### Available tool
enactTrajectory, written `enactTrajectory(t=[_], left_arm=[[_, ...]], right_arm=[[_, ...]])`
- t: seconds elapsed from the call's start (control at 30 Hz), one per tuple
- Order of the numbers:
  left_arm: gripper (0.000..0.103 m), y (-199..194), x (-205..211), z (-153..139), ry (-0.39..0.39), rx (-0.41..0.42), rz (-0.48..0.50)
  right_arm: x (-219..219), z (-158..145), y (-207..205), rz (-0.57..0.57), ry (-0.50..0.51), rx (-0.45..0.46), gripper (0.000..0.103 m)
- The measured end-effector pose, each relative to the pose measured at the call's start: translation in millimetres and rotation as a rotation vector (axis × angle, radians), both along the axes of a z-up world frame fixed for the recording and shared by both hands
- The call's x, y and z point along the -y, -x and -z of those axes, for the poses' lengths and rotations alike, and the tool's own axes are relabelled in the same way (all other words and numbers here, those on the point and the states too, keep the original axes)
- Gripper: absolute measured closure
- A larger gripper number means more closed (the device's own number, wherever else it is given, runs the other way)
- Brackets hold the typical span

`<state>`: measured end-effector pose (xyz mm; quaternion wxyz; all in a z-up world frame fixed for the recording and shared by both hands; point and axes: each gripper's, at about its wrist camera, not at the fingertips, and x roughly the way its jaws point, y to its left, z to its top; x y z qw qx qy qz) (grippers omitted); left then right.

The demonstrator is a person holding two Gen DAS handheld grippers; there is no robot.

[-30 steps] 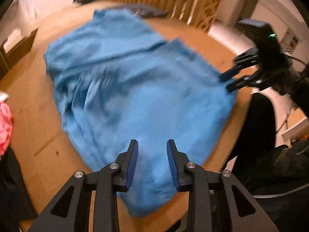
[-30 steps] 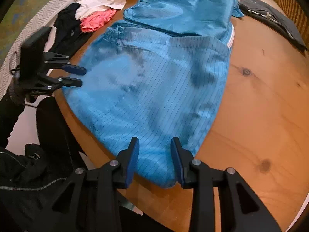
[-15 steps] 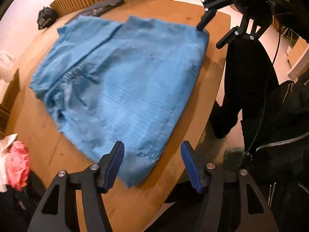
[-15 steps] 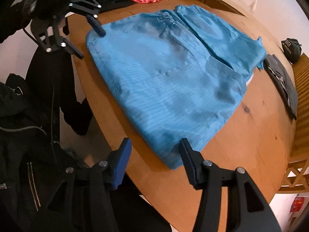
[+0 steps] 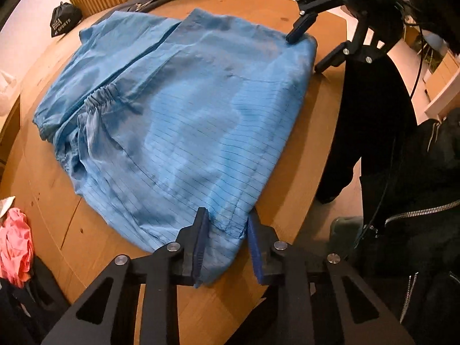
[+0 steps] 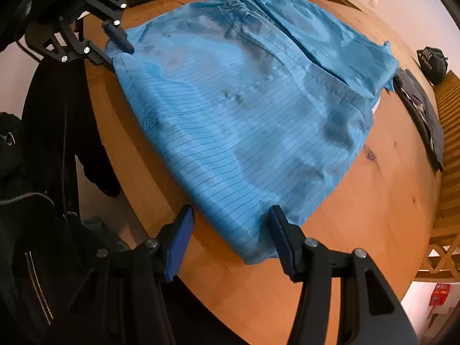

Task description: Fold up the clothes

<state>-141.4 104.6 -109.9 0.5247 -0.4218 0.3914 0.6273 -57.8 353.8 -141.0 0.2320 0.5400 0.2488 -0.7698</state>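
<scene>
On the left, a pink garment (image 5: 14, 244) is seen at the edge of the round wooden table (image 5: 95, 230), with dark clothes lying beside it; the blue striped garment (image 5: 178, 120) is spread flat across the middle of the table, its gathered elastic part turned toward the far left side and its hem laid along the near edge. The left gripper (image 5: 225, 241) is held at the near left corner of the hem; its jaws are parted, with the cloth corner lying between the pads but not pinched. The right gripper (image 6: 227, 238) is placed at the near right corner of the hem; its jaws are spread wide, released, with that corner between them and one pad touching the fabric edge. Toward the far right edge of the table a folded dark grey garment (image 6: 422, 115) is laid, and beyond it a black bag (image 6: 432, 63) is seen.
</scene>
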Motion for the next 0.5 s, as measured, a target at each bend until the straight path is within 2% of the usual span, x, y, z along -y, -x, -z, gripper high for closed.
enactTrajectory(t=[0.07,0.1,0.13,0.17,0.23,0.3,0.5], left_arm=[[0.085,1,2,0,-0.011,0.008,-0.014],[0.09,1,2,0,-0.017,0.0,-0.019],[0.092,1,3,1,-0.022,-0.01,-0.025],[0.093,0,3,0,-0.023,-0.02,-0.029],[0.097,0,6,-5,-0.04,-0.026,-0.04],[0.098,-1,9,-11,-0.057,-0.032,-0.051],[0.099,26,8,-71,-0.176,-0.136,-0.095]], right_arm=[[0,-1,2,0.012,-0.007,0.006,0.051],[0,-1,3,0.017,-0.01,0.008,0.053],[0,-1,4,0.023,-0.013,0.011,0.067],[-1,-2,6,0.03,-0.023,0.01,0.074],[-3,-8,10,0.041,-0.008,0.022,0.084],[-5,-20,13,0.048,-0.002,0.013,0.09],[-4,-86,32,0.034,-0.007,-0.12,0.095]])
